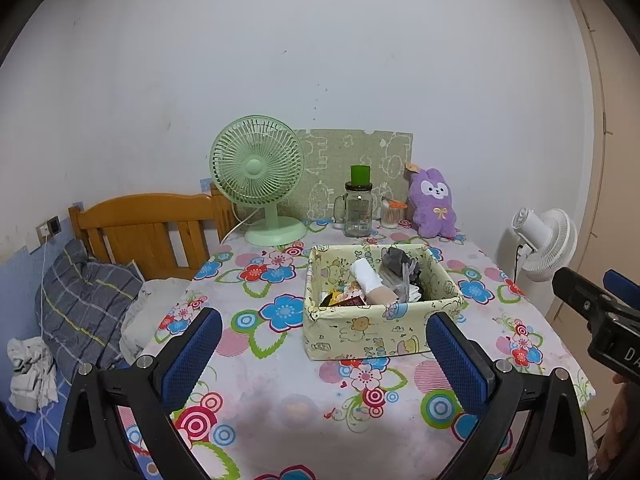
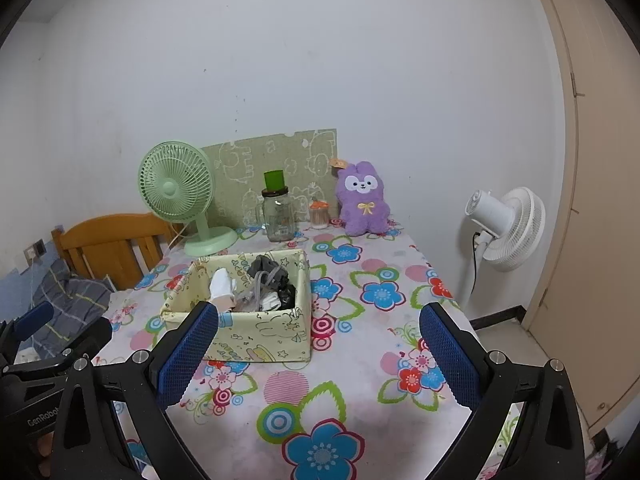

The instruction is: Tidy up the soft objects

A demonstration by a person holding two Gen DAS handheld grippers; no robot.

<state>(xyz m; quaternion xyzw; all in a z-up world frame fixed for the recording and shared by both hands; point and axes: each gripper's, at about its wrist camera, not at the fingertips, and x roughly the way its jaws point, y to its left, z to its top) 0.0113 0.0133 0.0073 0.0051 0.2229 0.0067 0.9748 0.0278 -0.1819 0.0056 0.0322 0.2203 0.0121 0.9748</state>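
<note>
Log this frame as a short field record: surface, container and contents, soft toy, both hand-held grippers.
surface: table with floral cloth
container: pale yellow fabric box, mid-table
contents: rolled white cloth, dark grey bundle, other small items, unclear
soft toy: purple plush bunny, upright at the back by the wall, outside the box
left hand-held gripper: open, holding nothing
right hand-held gripper: open, holding nothing

White wall (image 1: 320, 40), wooden headboard (image 1: 148, 224), beige door (image 2: 592, 200), floral-clothed table (image 2: 360, 380).

Pale yellow cartoon-print fabric box (image 1: 380, 326), purple plush rabbit (image 1: 434, 204), mint-green desk fan (image 1: 258, 168), floral tablecloth (image 1: 280, 404)
</note>
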